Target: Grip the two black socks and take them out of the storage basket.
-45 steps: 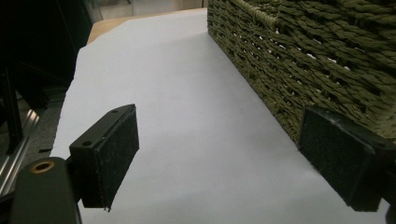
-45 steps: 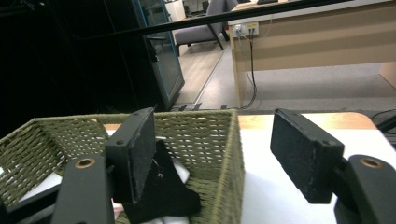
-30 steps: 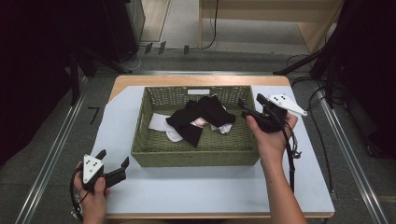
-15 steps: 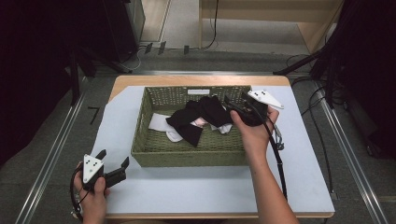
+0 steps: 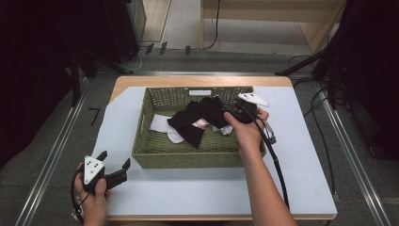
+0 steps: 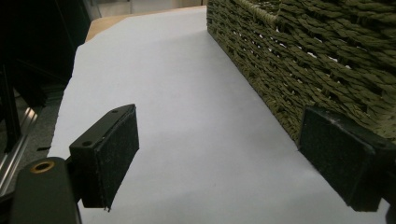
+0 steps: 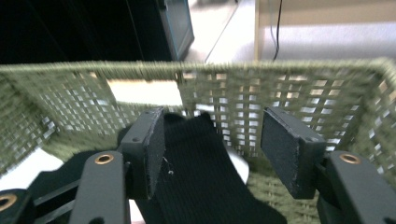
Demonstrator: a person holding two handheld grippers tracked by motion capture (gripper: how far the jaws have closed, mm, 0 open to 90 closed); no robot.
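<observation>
The right gripper (image 5: pixel 234 113) is down inside the green basket (image 5: pixel 197 154), and its jaws have just been closing a bit. They are partly open with a black sock (image 7: pixel 205 172) lying between them, and the pads are not pressing on it. More black cloth lies just in front of this gripper, with white socks (image 5: pixel 160 123) under it and past it on the far side. The woven basket wall (image 7: pixel 289 93) stands right ahead of the jaws. The left gripper (image 5: pixel 113 167) sits low by the near corner of the basket, held in the left hand (image 5: pixel 94 200). Its jaws are wide open and hold nothing. The basket side (image 6: pixel 299 56) is just beside one jaw. Under it all is a pale sheet (image 6: pixel 187 121) on a wooden table (image 5: pixel 127 82). Around the table are a grey floor (image 5: pixel 51 141), cables (image 5: pixel 324 117) and dark stands.
</observation>
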